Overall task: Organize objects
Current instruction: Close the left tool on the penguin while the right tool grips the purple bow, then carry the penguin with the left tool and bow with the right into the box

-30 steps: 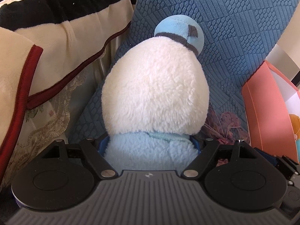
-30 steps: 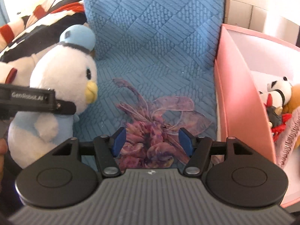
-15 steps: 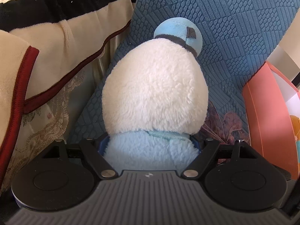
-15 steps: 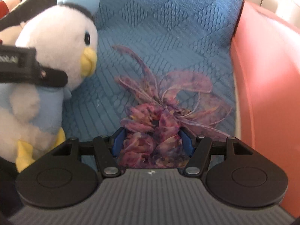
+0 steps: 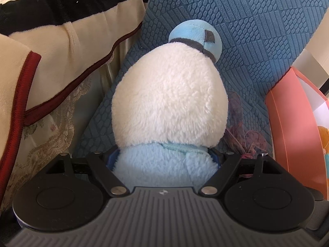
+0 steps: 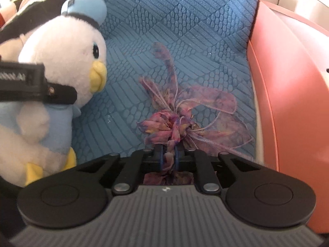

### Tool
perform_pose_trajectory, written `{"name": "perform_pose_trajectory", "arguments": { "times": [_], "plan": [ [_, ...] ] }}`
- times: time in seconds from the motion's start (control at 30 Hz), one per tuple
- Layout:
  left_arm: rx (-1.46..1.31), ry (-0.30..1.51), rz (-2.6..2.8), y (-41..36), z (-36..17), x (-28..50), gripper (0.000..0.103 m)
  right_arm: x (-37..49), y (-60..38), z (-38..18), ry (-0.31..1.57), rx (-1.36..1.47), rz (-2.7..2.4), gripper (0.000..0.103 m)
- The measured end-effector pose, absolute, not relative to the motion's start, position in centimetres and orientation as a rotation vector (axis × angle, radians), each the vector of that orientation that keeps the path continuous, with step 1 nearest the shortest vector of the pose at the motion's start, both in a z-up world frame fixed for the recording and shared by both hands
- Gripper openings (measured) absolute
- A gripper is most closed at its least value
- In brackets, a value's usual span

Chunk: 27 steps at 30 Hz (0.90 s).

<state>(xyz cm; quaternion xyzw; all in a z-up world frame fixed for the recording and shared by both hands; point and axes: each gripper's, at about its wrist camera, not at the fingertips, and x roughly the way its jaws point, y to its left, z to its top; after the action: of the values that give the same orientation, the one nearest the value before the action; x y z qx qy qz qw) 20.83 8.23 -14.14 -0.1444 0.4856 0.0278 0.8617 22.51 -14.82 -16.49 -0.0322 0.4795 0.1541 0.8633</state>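
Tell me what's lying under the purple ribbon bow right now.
The purple ribbon bow lies on the blue textured cushion, whose quilted pattern shows around it. The right gripper is closing on its near end. Anything directly beneath the bow's bunched middle is covered.

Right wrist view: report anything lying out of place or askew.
The purple ribbon bow lies crumpled on the blue cushion, loops splayed, outside the pink box. The right gripper is closing on its fabric.
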Motion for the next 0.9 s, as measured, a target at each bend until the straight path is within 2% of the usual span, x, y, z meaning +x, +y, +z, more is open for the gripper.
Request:
{"name": "perform_pose_trajectory", "arguments": {
  "times": [0.9],
  "plan": [
    [-0.431, 1.063, -0.043, 3.7, -10.9, 14.5, 0.082, 16.8, -18.2, -8.4, 0.955, 0.036, 0.368, 0.014]
  ]
}}
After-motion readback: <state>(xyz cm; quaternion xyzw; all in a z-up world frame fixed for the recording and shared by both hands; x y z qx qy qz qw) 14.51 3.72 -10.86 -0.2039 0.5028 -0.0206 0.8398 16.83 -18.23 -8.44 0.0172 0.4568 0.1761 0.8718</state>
